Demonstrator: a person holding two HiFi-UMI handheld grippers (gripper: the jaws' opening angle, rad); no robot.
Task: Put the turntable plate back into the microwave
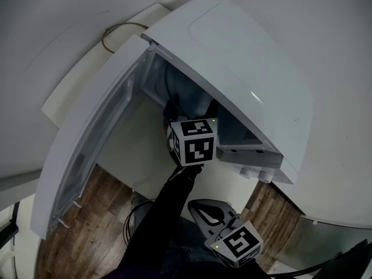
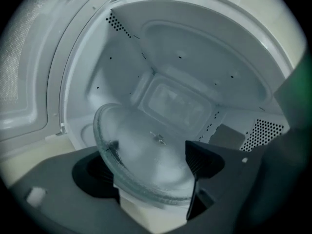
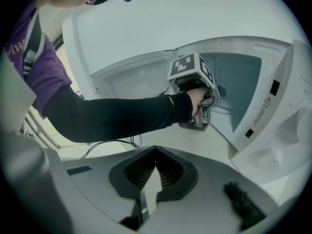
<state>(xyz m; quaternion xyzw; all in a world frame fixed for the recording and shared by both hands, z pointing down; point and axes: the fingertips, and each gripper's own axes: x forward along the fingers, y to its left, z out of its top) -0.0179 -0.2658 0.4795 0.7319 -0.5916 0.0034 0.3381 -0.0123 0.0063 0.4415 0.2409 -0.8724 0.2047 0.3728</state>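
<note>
The open microwave door [image 2: 29, 72] stands to the left of the left gripper [image 2: 151, 169], leaving the way in clear. That gripper reaches into the microwave cavity [image 2: 195, 48]. Its jaws are wide apart, and the glass turntable plate [image 2: 146, 150] lies tilted between them, apparently not pinched, probably so it can settle onto the floor just ahead. The right gripper [image 3: 155, 173] hangs outside the microwave, jaws together and empty, likely just keeping clear.

Soft, even light filled the head view, with one small glare streak on the microwave [image 1: 254, 96] toward two o'clock. The left gripper view was dim, bluish and hazy, its foreground blurred. Both gripper views bowed strongly at the edges, with black vignetted corners.
</note>
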